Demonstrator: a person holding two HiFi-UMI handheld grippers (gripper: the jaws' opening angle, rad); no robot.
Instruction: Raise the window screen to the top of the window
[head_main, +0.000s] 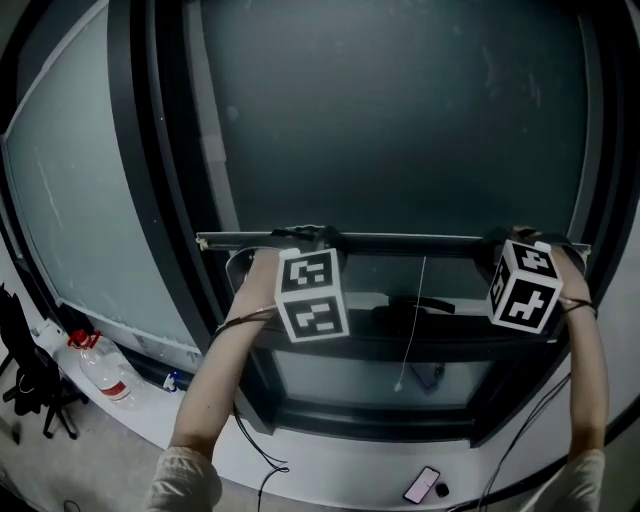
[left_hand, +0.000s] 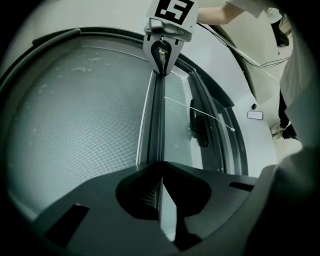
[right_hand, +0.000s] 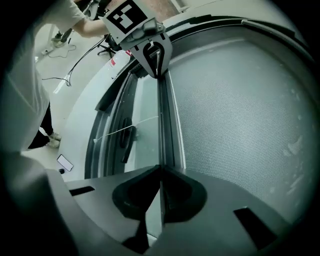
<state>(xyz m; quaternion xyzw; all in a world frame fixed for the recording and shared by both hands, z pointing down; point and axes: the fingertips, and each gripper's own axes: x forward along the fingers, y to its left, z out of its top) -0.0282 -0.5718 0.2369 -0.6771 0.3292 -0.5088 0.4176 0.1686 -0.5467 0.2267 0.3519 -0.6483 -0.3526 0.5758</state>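
L hand-held gripper clamped shut on bottom bar of window screen, left end | R hand-held gripper clamped on same bar, right end, probably on its thin lip | bar level, just above window handle | pull cord hung mid-bar

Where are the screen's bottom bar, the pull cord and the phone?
bottom bar (head_main: 420, 241): head view, middle of its length.
pull cord (head_main: 411, 330): head view, halfway down the string.
phone (head_main: 421, 484): head view, middle of its face.
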